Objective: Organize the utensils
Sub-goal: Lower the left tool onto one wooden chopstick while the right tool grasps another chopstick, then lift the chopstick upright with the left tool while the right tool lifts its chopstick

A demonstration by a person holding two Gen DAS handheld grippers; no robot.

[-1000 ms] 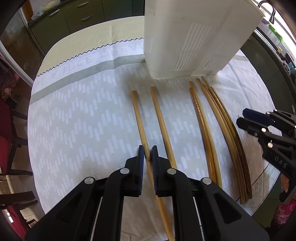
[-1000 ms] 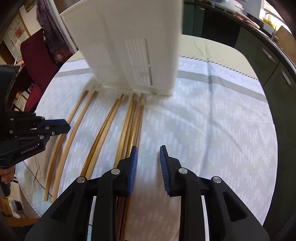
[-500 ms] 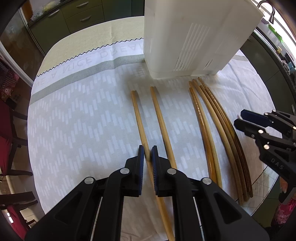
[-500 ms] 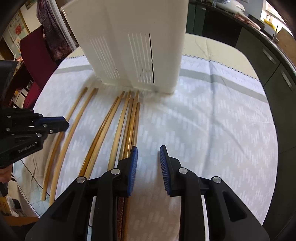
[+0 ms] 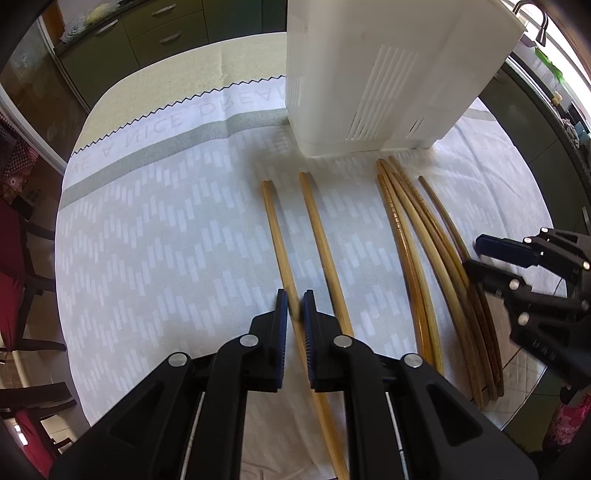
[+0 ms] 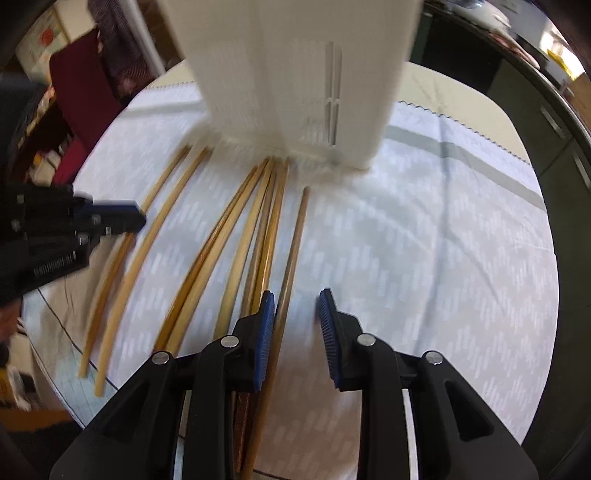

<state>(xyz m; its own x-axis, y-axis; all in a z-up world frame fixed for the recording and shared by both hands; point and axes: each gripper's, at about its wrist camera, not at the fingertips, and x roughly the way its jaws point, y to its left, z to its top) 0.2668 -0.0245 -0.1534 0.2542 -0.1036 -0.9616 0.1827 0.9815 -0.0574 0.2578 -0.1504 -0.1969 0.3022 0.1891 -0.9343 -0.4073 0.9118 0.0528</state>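
Observation:
Several long wooden chopsticks lie on a white patterned cloth (image 5: 147, 229) in front of a tall white slotted holder (image 5: 384, 74). My left gripper (image 5: 294, 306) is shut on the leftmost light chopstick (image 5: 275, 229), low on the cloth; a second light chopstick (image 5: 321, 236) lies just right of it. A bundle of darker chopsticks (image 5: 417, 243) lies further right. My right gripper (image 6: 297, 314) is open over that bundle, with one brown chopstick (image 6: 293, 251) slid apart and lying between its pads. The holder shows in the right wrist view too (image 6: 295, 74).
The round table's edge (image 5: 517, 417) runs close behind the chopstick ends. Green cabinets (image 5: 147, 33) stand beyond the table, and red chairs (image 5: 14, 236) stand at its left side. A counter (image 6: 554, 92) curves along the right.
My right gripper has moved forward and left over the dark bundle, and one brown chopstick has separated from it toward the right. My left gripper stays shut on its chopstick.

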